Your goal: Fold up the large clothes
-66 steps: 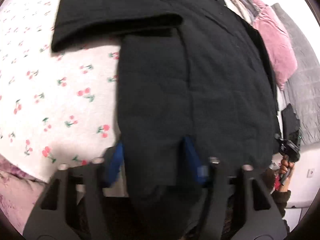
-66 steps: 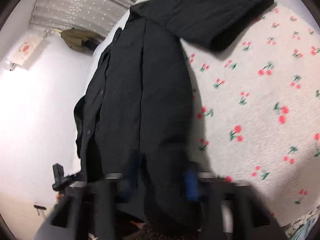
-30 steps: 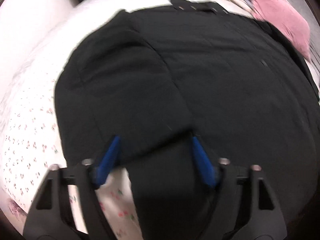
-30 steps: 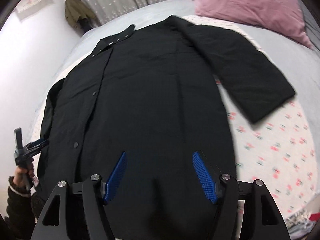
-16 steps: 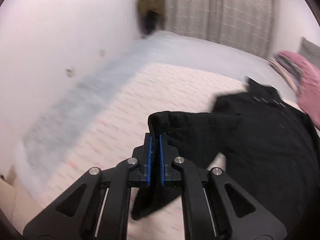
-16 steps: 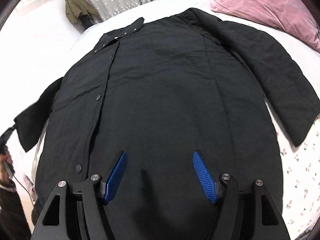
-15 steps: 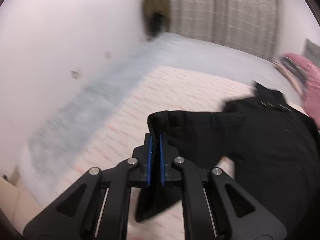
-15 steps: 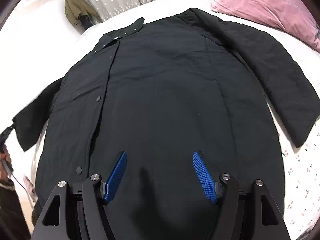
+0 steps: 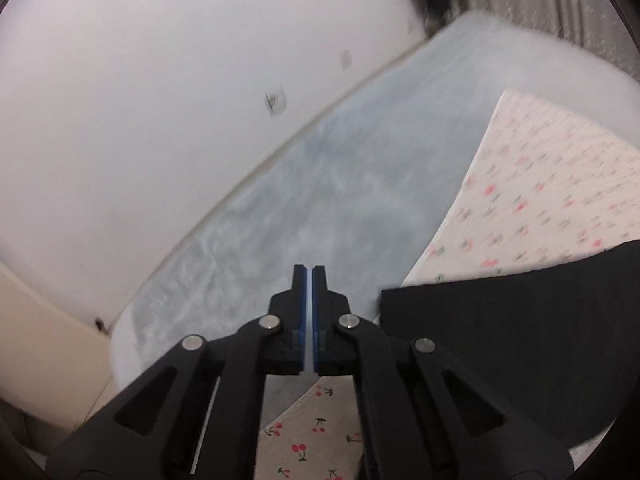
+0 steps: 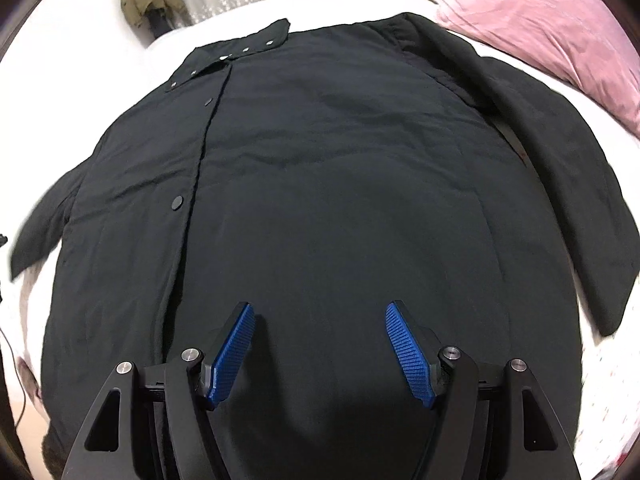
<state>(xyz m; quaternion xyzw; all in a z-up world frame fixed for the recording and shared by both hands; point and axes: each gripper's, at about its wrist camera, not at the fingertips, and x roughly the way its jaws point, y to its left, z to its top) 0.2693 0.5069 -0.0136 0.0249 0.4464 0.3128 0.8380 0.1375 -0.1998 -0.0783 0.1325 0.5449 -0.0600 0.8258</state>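
Garment under inspection: a long black quilted coat (image 10: 340, 184) with snap buttons, lying spread flat, front up, on the bed (image 10: 92, 68), collar at the far end, both sleeves extended outward. Right tool (image 10: 320, 350) hangs above the lower body of the coat, its blue ribbed fingers (image 10: 408, 354) spread wide with nothing between them. Left tool (image 9: 308, 280) has its fingers pressed together, only a thin slit showing, and grips nothing; it points over the grey sheet toward the white wall (image 9: 140, 120). Black sleeve end (image 9: 500, 332) lies just right of that tool, apart from it, on the cherry-print white cover (image 9: 552, 184). Pink velvet pillow (image 10: 532, 16) sits beyond the right sleeve. No containers are in view.
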